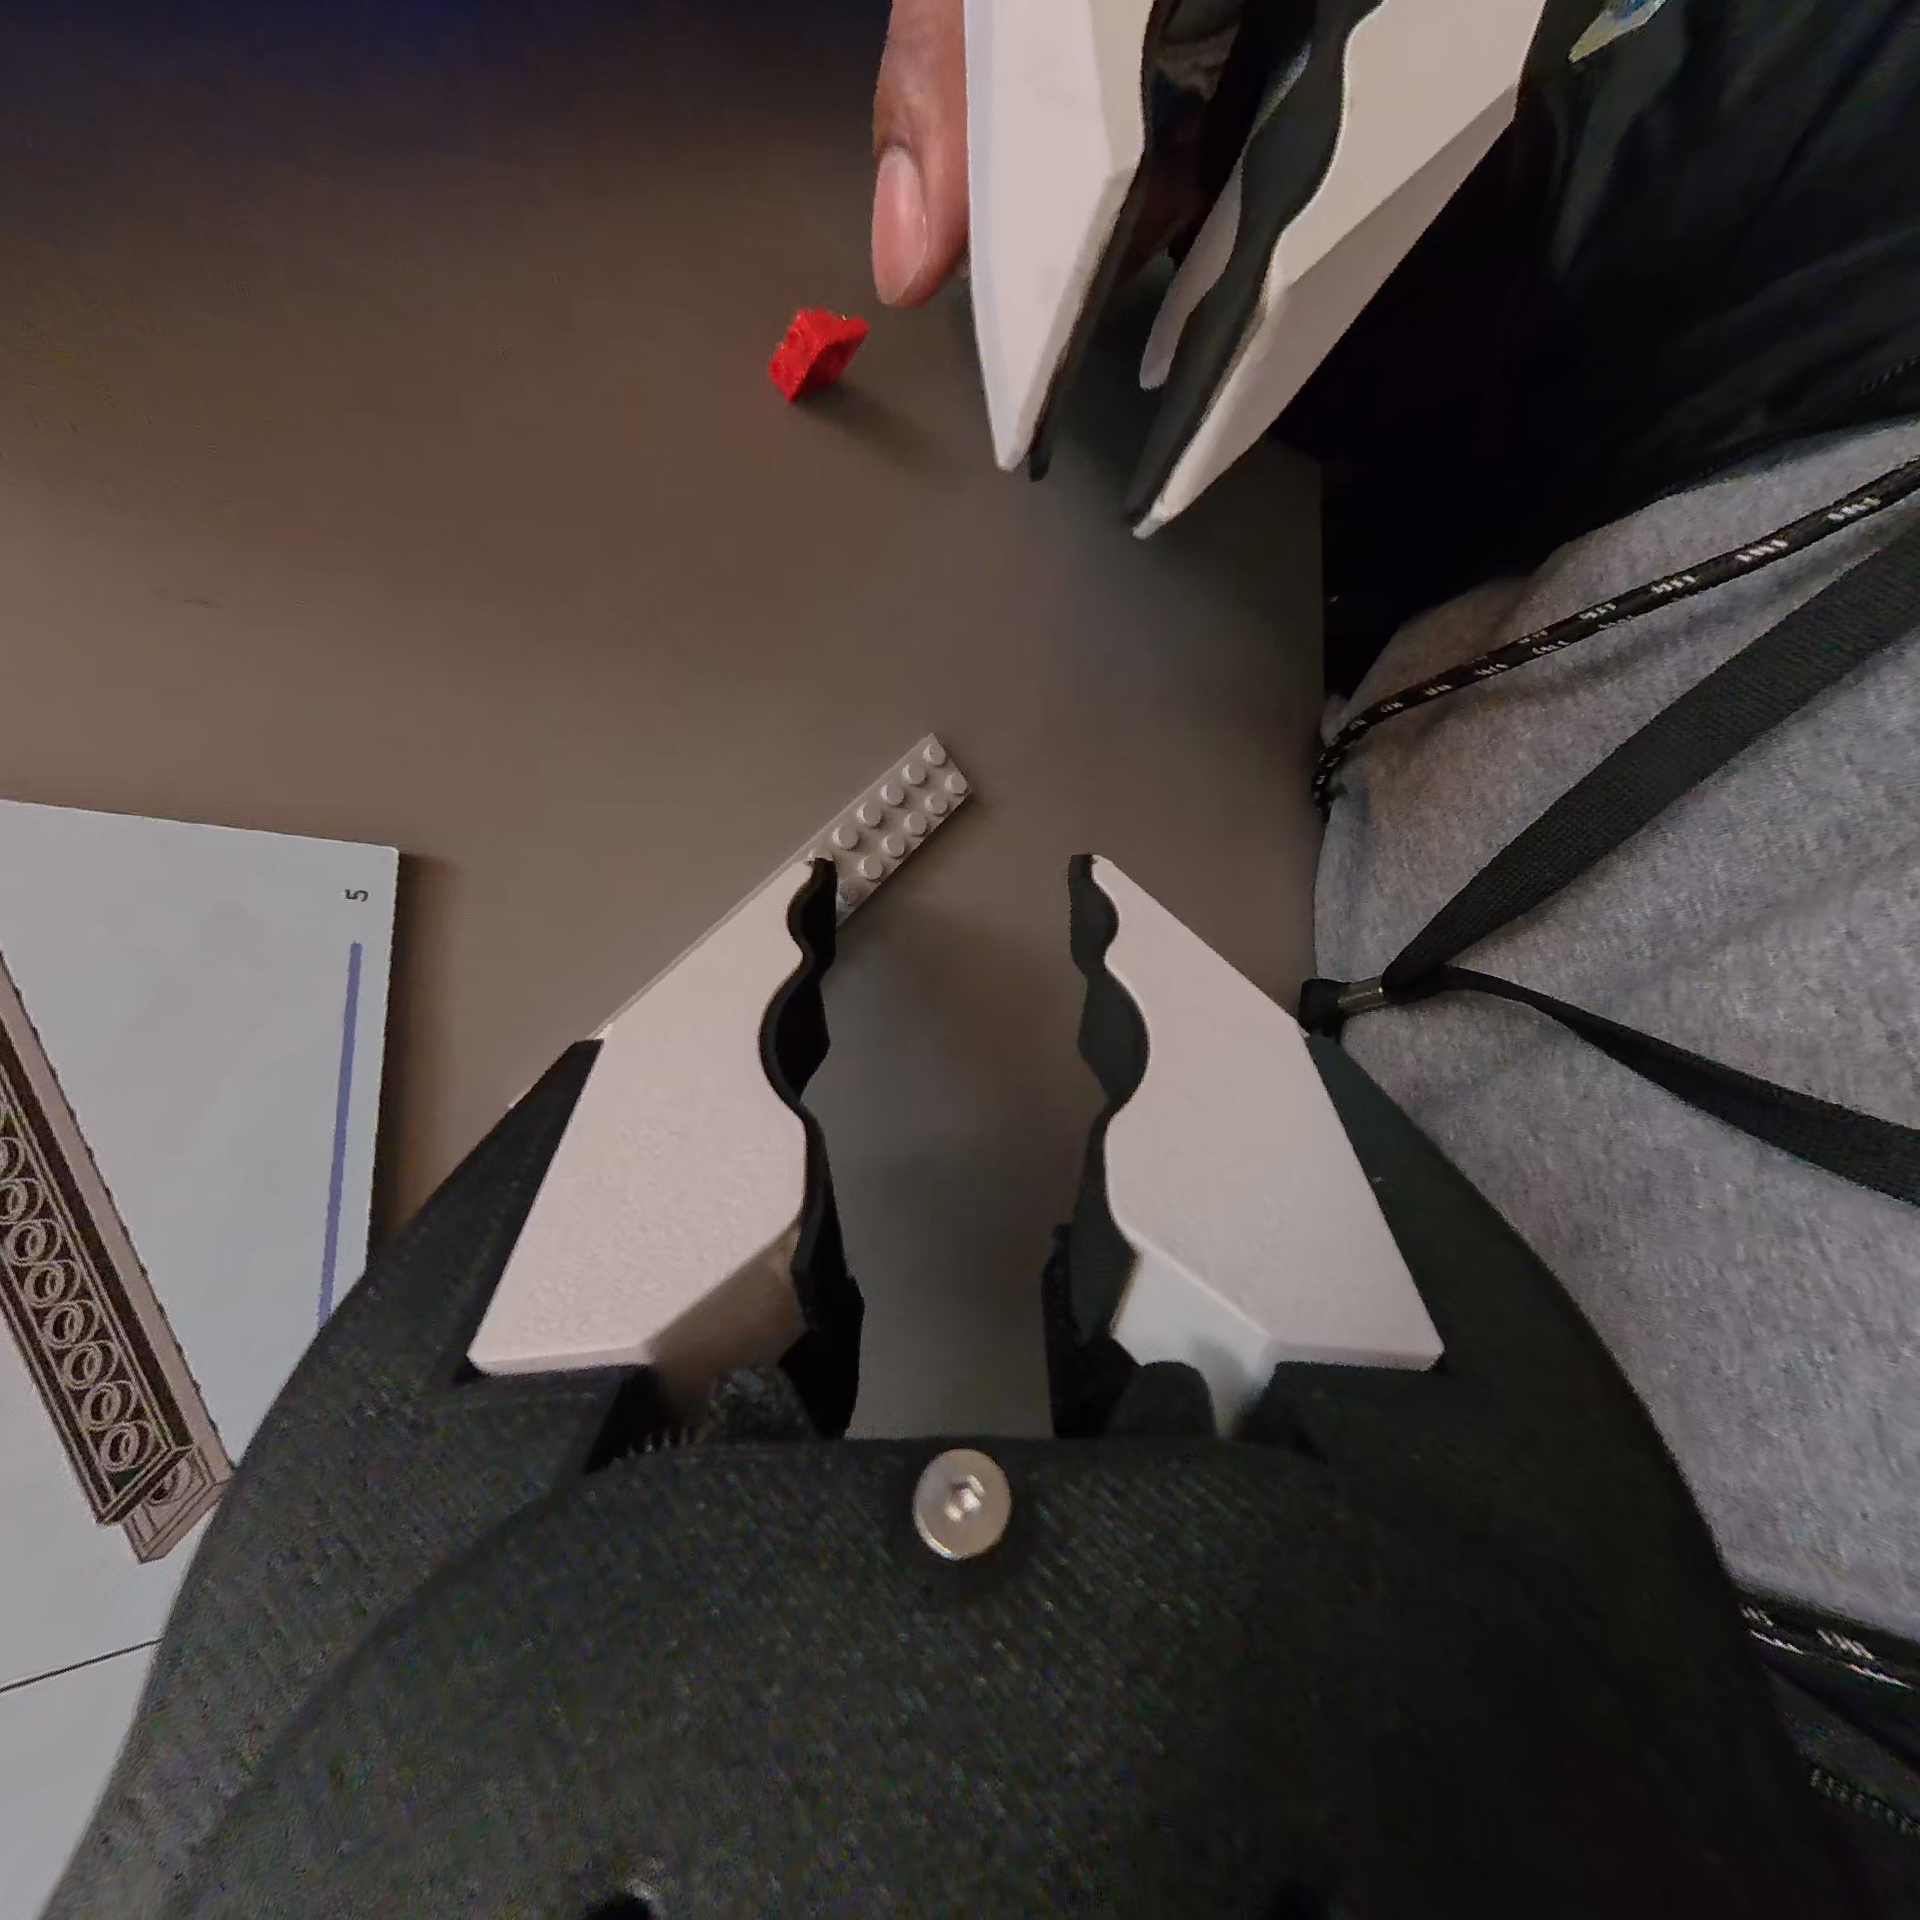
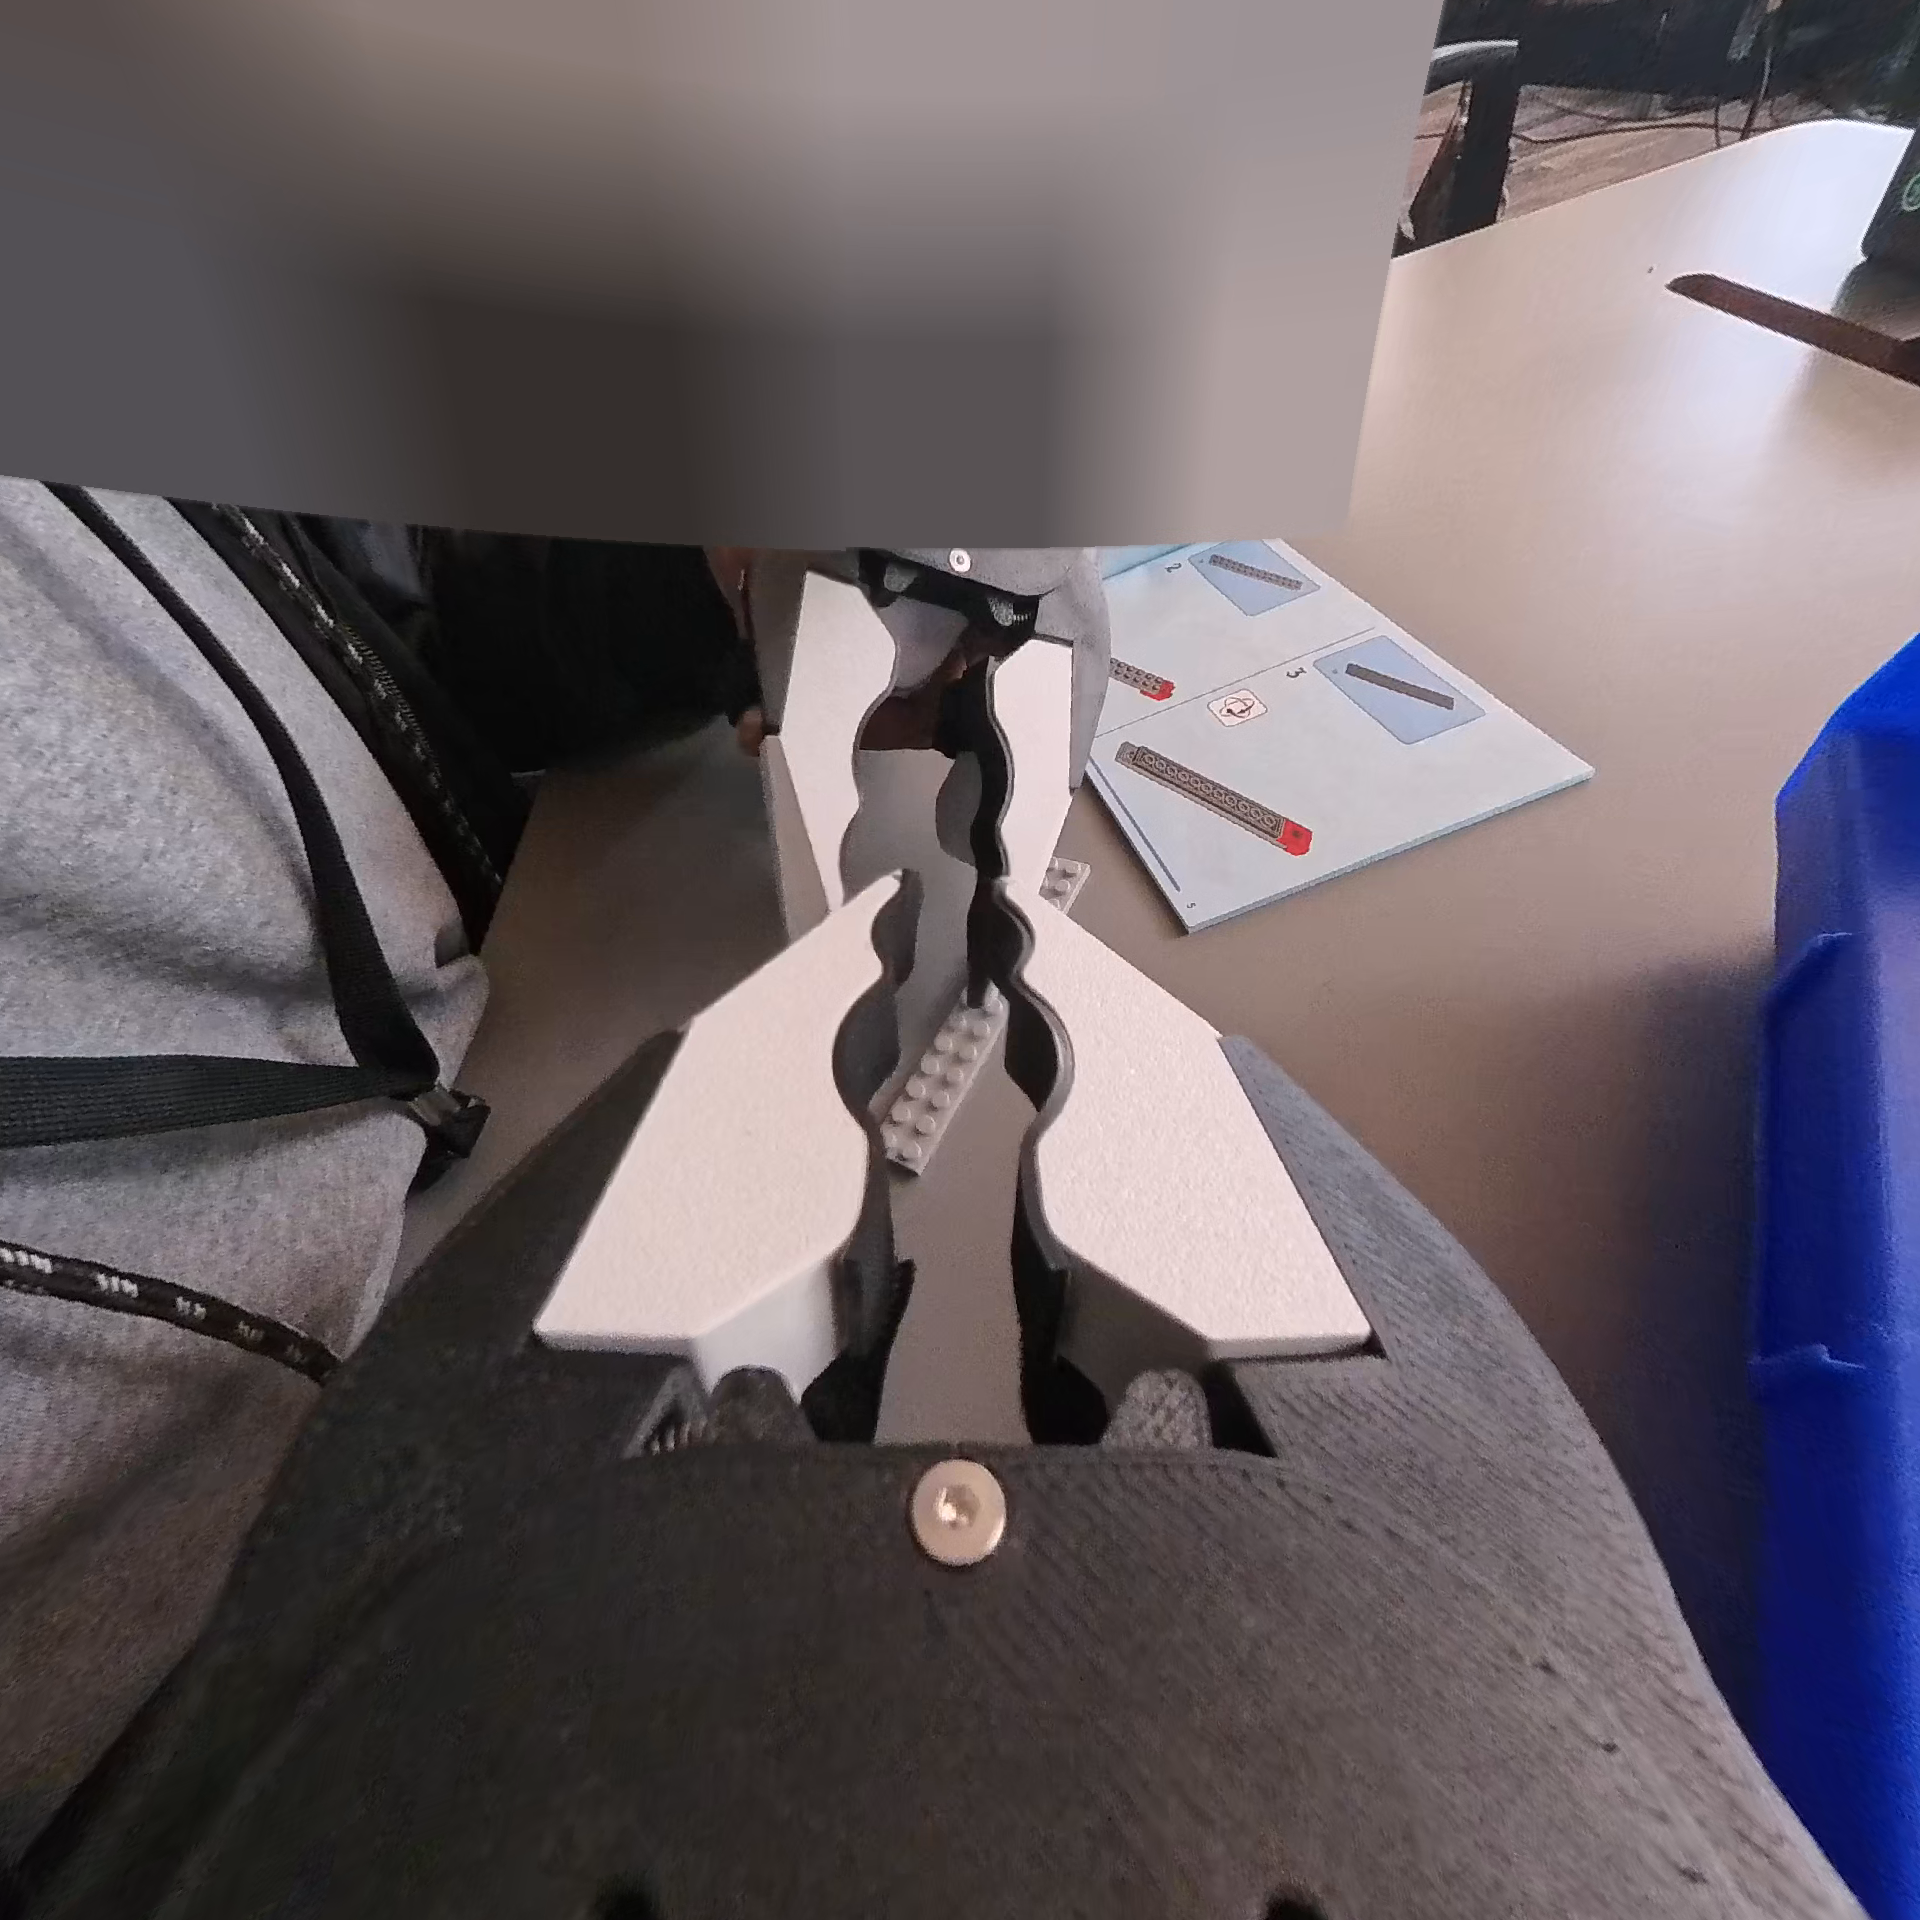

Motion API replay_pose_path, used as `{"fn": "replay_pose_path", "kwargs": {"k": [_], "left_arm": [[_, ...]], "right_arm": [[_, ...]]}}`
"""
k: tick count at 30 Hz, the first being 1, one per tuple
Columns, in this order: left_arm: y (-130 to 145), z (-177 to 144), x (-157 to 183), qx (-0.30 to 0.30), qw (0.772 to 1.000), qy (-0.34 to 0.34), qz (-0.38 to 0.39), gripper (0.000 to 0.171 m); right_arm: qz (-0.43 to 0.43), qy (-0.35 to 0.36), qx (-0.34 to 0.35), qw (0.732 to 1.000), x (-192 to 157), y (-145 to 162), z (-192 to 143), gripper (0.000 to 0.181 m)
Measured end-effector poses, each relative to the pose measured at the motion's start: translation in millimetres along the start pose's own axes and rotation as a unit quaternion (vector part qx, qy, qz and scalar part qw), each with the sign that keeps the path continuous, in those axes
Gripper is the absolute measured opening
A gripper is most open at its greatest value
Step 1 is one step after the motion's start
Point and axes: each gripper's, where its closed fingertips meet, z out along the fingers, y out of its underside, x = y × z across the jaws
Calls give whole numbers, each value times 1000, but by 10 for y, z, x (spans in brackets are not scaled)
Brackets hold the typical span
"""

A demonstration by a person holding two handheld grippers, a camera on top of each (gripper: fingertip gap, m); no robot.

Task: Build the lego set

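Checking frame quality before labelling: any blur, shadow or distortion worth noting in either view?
Left wrist view: sharp; red brick casts a soft shadow; wide-angle bending at edges. Right wrist view: an added blur patch covers the top; grey plate sharp; blue object at right soft.

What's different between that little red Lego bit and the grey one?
The grey plate is long, thin and flat, studs up; the red piece is short and chunky. The grey plate lies by the left tongs' tip; the red piece sits farther off. Both rest loose on the dark table.

grey hoodie (image 1: 1621, 1039) | black strap (image 1: 1621, 831) | blue bin (image 2: 1839, 1143) | table (image 1: 416, 520)
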Motion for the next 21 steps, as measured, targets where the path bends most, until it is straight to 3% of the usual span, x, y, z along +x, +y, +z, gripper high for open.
{"fn": "replay_pose_path", "kwargs": {"k": [10,16,21], "left_arm": [[-195,-328,-174,64,996,-63,7,46],[-374,-620,-311,156,980,-125,-27,45],[-373,-822,-263,266,948,-163,-65,44]], "right_arm": [[-26,72,-16,997,240,-69,-277,25],[22,149,-10,989,401,-24,-450,29],[55,172,-32,983,178,204,-268,28]]}}
